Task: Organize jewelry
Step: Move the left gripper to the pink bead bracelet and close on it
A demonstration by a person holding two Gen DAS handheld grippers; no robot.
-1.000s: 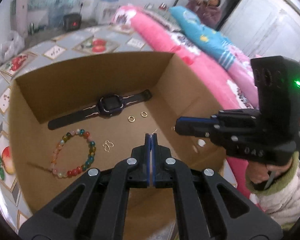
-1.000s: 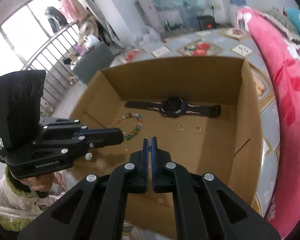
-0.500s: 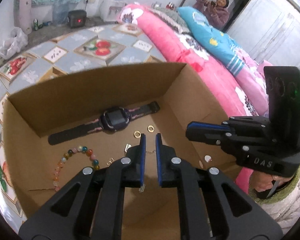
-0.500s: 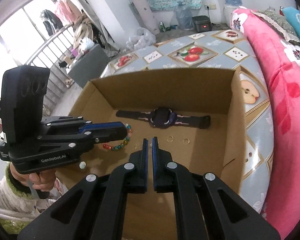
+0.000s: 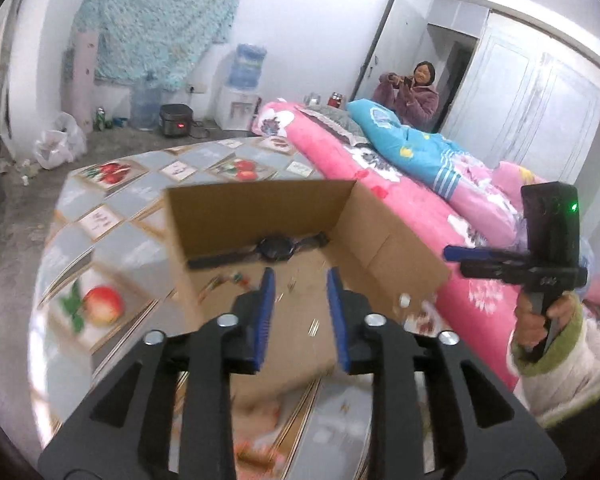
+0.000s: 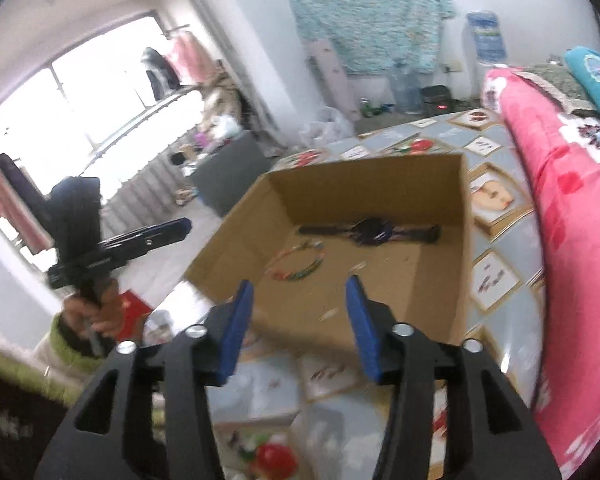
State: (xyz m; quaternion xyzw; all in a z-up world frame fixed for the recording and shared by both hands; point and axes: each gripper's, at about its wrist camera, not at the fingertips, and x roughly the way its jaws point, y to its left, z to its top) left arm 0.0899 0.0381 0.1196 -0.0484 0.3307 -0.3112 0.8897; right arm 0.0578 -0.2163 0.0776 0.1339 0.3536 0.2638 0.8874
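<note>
Both hand-held grippers, left (image 5: 298, 304) and right (image 6: 298, 320), spread and empty above cardboard box (image 6: 462, 240); inside, smartwatch (image 6: 370, 230) by far wall, bead bracelet (image 6: 300, 264) nearer: light, floppy, likely slippery, pinch strap or bead strand edge-on.

Behind the table covered with fruit-print cloth (image 5: 112, 208): pink bedding (image 5: 400, 200) and blue blanket (image 5: 416, 152) at right, water dispenser (image 5: 244, 84) near the wall, woman (image 5: 412, 92) standing in the doorway.
</note>
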